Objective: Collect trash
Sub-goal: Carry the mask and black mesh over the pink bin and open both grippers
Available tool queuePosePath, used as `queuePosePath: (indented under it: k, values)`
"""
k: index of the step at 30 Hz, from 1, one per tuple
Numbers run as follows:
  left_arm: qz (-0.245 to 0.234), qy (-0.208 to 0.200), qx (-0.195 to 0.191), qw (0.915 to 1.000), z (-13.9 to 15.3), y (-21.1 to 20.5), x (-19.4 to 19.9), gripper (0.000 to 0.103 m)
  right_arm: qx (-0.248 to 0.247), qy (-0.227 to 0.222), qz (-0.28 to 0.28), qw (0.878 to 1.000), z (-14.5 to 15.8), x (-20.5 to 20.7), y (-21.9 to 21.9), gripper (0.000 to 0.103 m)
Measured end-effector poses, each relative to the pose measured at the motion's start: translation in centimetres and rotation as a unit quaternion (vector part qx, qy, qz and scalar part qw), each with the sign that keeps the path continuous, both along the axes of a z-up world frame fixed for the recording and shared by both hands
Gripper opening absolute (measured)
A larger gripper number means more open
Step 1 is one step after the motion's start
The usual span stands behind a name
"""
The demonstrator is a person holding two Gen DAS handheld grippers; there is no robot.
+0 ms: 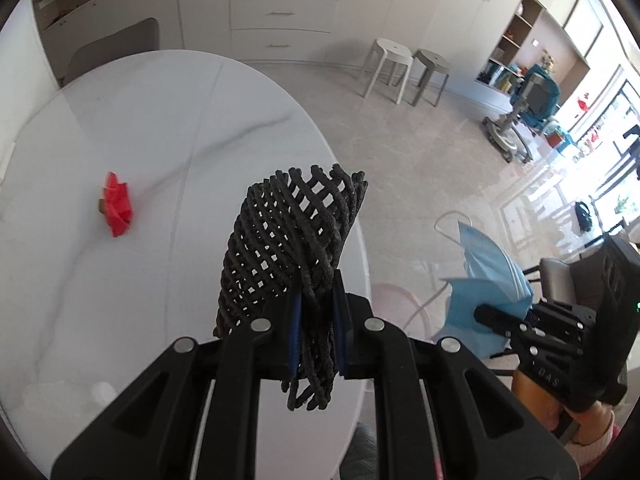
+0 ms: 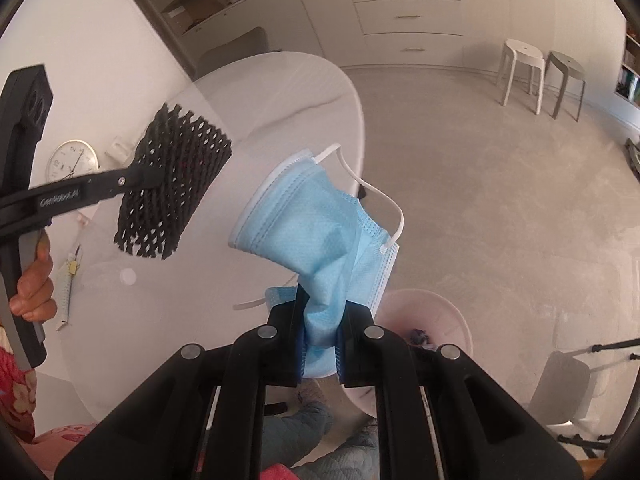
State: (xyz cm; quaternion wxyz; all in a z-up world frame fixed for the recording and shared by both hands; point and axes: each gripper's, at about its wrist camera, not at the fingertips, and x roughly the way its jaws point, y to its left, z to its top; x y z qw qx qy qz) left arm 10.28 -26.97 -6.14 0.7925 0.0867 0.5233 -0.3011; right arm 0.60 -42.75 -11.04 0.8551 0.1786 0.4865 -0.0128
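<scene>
Landmark: the oval white marble-look table (image 1: 120, 152). The left gripper (image 1: 316, 320) is clenched on a black foam mesh sleeve (image 1: 288, 236), the blue pads pinching its bunched lower part; the netting stands up out of the fingers and fans open above them, clear of the tabletop and over the table's near right edge. The right gripper (image 2: 320, 336) is clenched on a crumpled light-blue pleated face mask (image 2: 316, 232), gripped at its lower fold, the white ear loop (image 2: 376, 188) arching off the top right. In the right wrist view the mask hangs over the table's right edge, partly past it above the floor. A round pale pink bin (image 2: 432, 320) stands on the floor just off that edge, beside the right gripper; something small and dark lies inside, too small to identify. A crumpled red wrapper (image 1: 118, 210) lies on the table, well left of the mesh sleeve. On the table's left side, in the right wrist view: a white round wall-type clock (image 2: 72, 160) lying flat and a small white bottle cap (image 2: 128, 276). Two stools (image 1: 408, 72) stand on the floor well beyond the table.
</scene>
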Motion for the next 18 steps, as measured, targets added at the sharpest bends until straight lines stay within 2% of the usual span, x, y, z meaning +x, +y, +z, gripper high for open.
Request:
queuePosePath:
  k: [4,8,14,15,16,18]
  values:
    - [-0.062,0.054,-0.001,0.9966,-3.0,-5.2,-4.2,0.013,-0.002,0.016,-0.042,0.999,-0.9,-3.5,-3.5,0.012]
    - [-0.116,0.086,0.014,0.9895,-6.3,-9.9,-7.7,0.013,0.001,0.033,-0.071,0.997,-2.1,-5.9,-5.9,0.012]
    - [-0.123,0.148,0.042,0.9805,-11.8,-13.8,-9.7,0.015,0.009,0.047,-0.082,0.995,-3.0,-7.6,-7.6,0.012]
    - [-0.122,0.153,0.047,0.9795,-12.4,-14.2,-9.9,0.022,0.01,0.048,-0.082,0.995,-3.2,-7.7,-7.7,0.012]
    - [-0.12,0.154,0.053,0.9794,-12.8,-14.4,-10.0,0.035,0.011,0.048,-0.083,0.995,-3.2,-8.0,-7.8,0.012]
    - [-0.111,0.147,0.06,0.981,-13.0,-14.8,-10.3,0.05,0.013,0.048,-0.081,0.995,-3.2,-8.3,-7.7,0.012]
